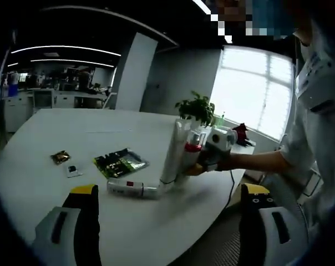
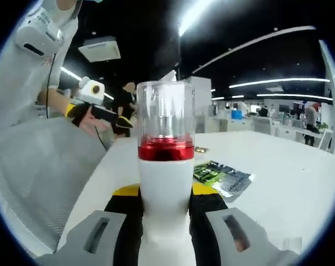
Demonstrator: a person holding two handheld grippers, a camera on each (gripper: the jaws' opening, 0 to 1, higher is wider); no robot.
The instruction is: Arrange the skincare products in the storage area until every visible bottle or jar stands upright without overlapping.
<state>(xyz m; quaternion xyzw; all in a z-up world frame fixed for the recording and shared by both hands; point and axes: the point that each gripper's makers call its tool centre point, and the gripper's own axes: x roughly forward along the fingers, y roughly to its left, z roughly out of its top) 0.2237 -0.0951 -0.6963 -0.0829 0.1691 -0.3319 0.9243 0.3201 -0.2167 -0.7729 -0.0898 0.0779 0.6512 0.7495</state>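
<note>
Right gripper (image 2: 166, 213) clamps a white bottle (image 2: 165, 166) with a red band and clear cap, held upright between its jaws over the white table (image 2: 289, 166). Seen from the left gripper view, the right gripper (image 1: 203, 158) holds this bottle beside a tall white tube (image 1: 173, 152); another tube (image 1: 131, 189) lies flat on the table. Left gripper (image 1: 167, 221) hangs open and empty. Placing seems underway; next, lower the bottle upright, clear of both tubes, then raise the fallen tube.
</note>
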